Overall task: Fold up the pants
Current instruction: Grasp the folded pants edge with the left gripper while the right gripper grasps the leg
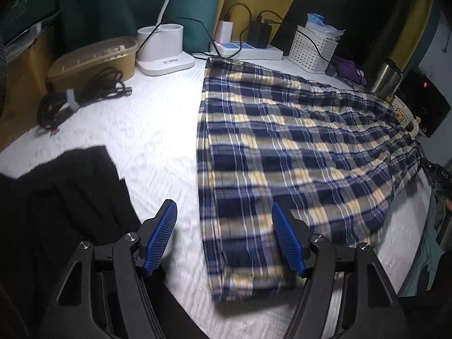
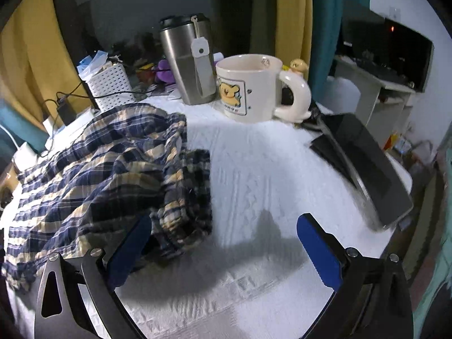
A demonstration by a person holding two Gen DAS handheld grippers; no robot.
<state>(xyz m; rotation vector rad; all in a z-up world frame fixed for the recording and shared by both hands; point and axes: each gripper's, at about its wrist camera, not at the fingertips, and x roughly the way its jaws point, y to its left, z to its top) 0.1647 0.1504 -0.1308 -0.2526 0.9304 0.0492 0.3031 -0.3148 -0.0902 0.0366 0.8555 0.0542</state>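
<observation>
Right now the one pair of plaid pants (image 1: 282,147) lies spread across the white table cover (image 1: 147,130), legs folded together lengthwise by the look of it, hems near my left claw (image 1: 224,237) and the bunched waist end (image 2: 180,186) beside my right claw (image 2: 223,243). Both claws are spread wide and grasp nothing; the left hovers over the leg end, while the right has one pad against the waist cloth and the other over bare cover.

I judge the lengthwise fold done and the crosswise fold next. That calls for each claw to pinch an end of the cloth, then carry one end over to meet the other.

Around the pants I count one bear mug (image 2: 251,87), one steel tumbler (image 2: 189,59), one white basket (image 1: 315,46), one power strip (image 1: 254,50), one tan tub (image 1: 93,58), one coiled cable (image 1: 82,96) and one black garment (image 1: 65,197).
</observation>
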